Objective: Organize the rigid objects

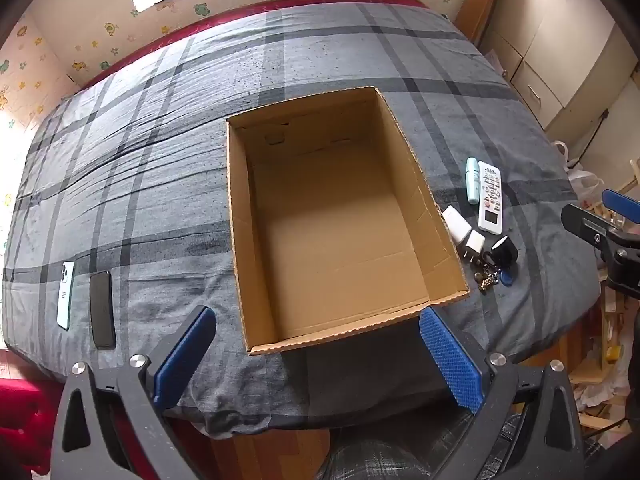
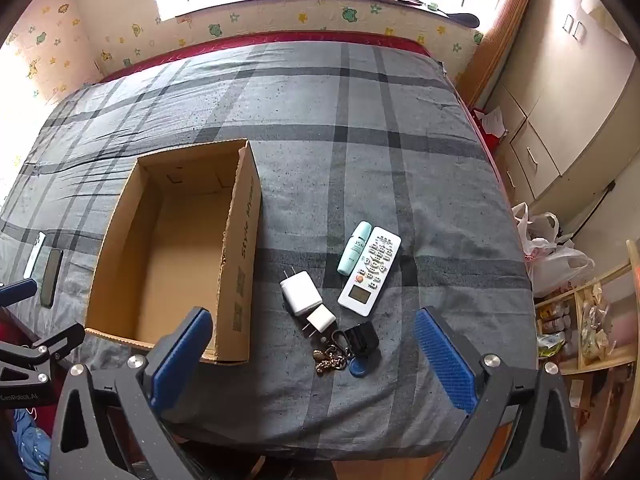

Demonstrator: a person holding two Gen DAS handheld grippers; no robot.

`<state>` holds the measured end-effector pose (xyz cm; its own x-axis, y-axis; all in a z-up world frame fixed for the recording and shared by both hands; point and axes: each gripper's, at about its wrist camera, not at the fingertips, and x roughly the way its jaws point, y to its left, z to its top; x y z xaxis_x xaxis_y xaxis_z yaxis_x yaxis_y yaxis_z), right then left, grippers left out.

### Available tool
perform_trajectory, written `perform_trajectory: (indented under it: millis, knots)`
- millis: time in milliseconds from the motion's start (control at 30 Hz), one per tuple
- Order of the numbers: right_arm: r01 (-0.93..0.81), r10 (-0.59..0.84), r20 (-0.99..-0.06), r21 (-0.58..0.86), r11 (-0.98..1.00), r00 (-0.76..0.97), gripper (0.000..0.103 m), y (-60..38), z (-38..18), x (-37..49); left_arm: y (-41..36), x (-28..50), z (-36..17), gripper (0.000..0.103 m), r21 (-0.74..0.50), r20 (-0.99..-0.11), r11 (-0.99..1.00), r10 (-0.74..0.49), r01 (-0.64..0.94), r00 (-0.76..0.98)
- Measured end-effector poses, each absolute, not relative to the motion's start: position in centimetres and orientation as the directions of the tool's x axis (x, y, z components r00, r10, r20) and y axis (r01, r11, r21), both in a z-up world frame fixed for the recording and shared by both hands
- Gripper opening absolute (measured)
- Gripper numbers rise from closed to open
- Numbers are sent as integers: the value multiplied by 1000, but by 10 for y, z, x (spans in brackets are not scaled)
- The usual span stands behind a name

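Both grippers, left gripper [image 1: 316, 356] and right gripper [image 2: 314, 356], gape wide, empty; the remote [image 2: 370, 270] lies right of the cardboard box [image 2: 240, 240], probably light, stiff, best pinched across its narrow sides

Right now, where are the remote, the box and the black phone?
remote [image 2: 370, 270], right wrist view, on its button panel.
box [image 1: 412, 160], left wrist view, on its right inner wall.
black phone [image 1: 102, 308], left wrist view, on the middle of its dark face.

Open left gripper [image 1: 316, 346] above empty cardboard box [image 1: 240, 240] on bed [image 1: 160, 160]
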<state>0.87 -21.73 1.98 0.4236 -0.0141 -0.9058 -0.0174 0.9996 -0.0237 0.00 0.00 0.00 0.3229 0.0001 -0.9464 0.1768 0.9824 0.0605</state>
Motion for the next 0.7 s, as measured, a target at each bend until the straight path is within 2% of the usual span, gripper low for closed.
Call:
perform_trajectory:
  millis: [700]
  knots:
    - [-16, -32, -896, -44, 999, 443, 103, -220, 25, 13, -7, 4, 8, 103, 55, -941, 979, -15, 197, 338]
